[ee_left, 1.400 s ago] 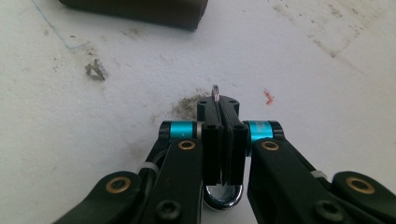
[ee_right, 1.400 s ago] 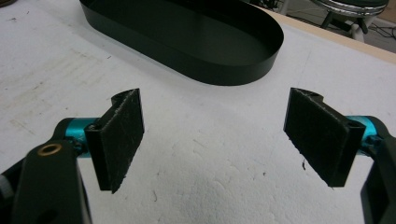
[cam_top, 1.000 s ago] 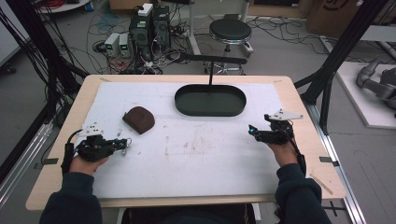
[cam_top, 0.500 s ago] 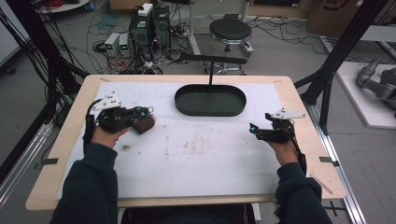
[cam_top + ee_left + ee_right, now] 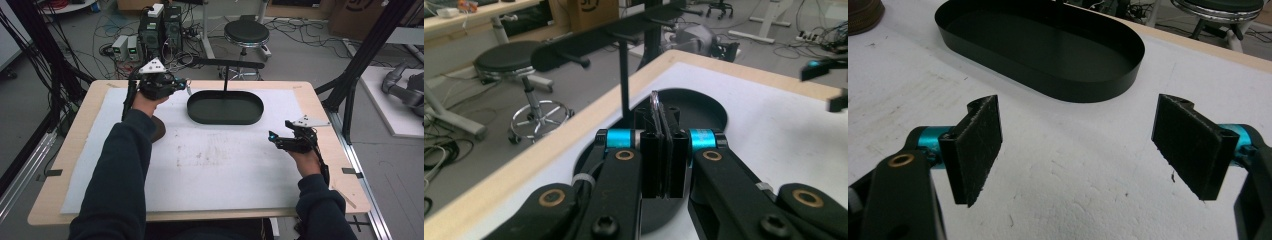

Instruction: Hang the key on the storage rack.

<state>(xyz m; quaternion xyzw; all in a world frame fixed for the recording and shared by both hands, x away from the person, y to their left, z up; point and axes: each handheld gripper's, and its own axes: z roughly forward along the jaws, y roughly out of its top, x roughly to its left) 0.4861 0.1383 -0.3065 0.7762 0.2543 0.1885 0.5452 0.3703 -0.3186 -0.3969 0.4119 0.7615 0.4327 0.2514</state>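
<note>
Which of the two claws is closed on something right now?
The left claw, raised near the far-left end of the black oval metal tray: its jaws pinch a thin silvery metal loop. The right claw is wide open and empty above the white mat.

Cable-strewn lab, floor-standing computers (image 5: 161,27)

Rack post (image 5: 624,75) blocks past tray (image 5: 225,118).

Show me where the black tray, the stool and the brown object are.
Tray (image 5: 252,116): high view, near rim.
Stool (image 5: 246,33): high view, seat.
Brown object (image 5: 860,12): right gripper view, its side.
</note>
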